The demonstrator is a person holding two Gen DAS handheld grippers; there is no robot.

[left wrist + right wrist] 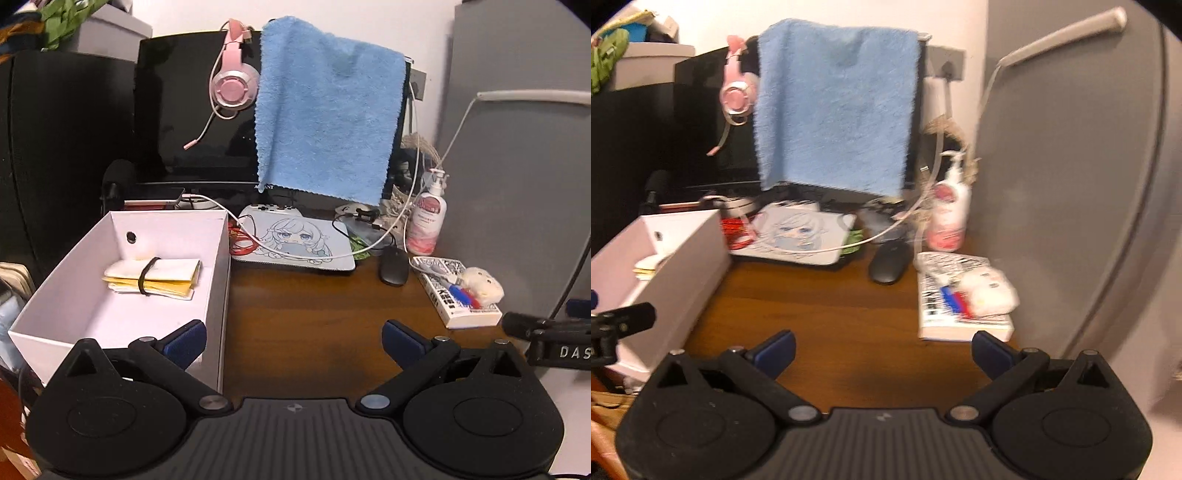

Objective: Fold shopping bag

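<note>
A folded yellow and white shopping bag [151,277], bound by a black elastic band, lies inside a white cardboard box [66,280] on the left of the wooden desk [314,317]. My left gripper [293,345] is open above the desk's front, with its left fingertip over the box's near right corner and nothing between its fingers. My right gripper [882,352] is also open and holds nothing, low over the desk [831,314] between the box [683,273] and a book. In the blurred right wrist view only a sliver of the bag [646,267] shows.
A blue towel [325,110] and pink headset [231,86] hang on a black monitor [177,110]. A printed mouse pad [295,240], black mouse [393,266], lotion bottle [426,218], white cables and a book [454,291] with a plush toy [482,286] crowd the back and right. A grey panel [517,184] stands right.
</note>
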